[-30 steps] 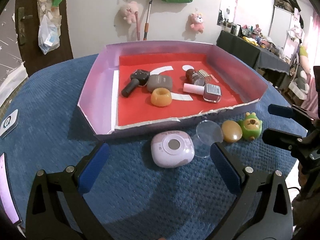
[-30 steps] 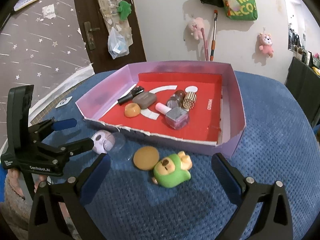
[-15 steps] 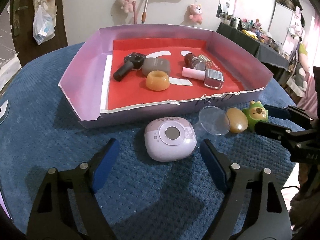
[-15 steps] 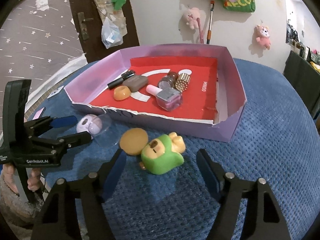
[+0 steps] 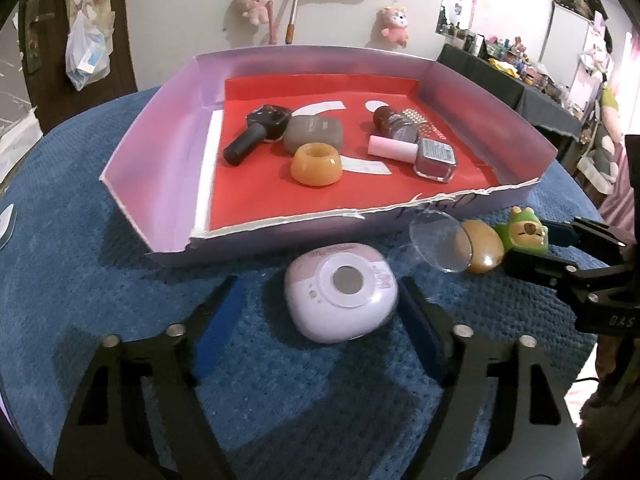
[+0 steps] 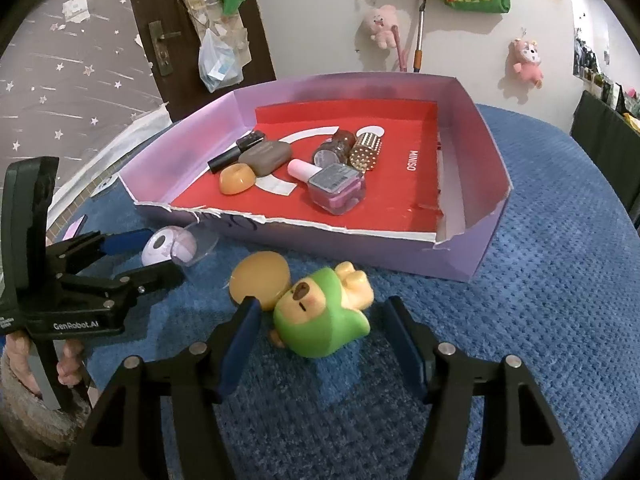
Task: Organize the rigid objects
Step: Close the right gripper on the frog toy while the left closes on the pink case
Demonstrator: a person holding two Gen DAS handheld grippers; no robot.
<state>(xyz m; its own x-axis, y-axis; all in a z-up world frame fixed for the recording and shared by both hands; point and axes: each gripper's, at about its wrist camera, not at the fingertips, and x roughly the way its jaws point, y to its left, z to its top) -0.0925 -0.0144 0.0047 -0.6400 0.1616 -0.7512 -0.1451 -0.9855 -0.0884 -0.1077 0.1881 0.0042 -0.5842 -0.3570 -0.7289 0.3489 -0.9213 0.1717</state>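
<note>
**Both grippers closing around items outside the tray**

The left gripper [image 5: 318, 306] straddles the lilac compact [image 5: 340, 296] on the blue counter [image 5: 120, 280], its jaws just narrowing, the right pad near the case, the left pad apart, nothing clenched; the right gripper [image 6: 320, 332] brackets the green bear toy [image 6: 320, 320], jaws likewise narrowing, gaps on both sides; both lie just near of the purple tray [image 5: 160, 184].
</note>
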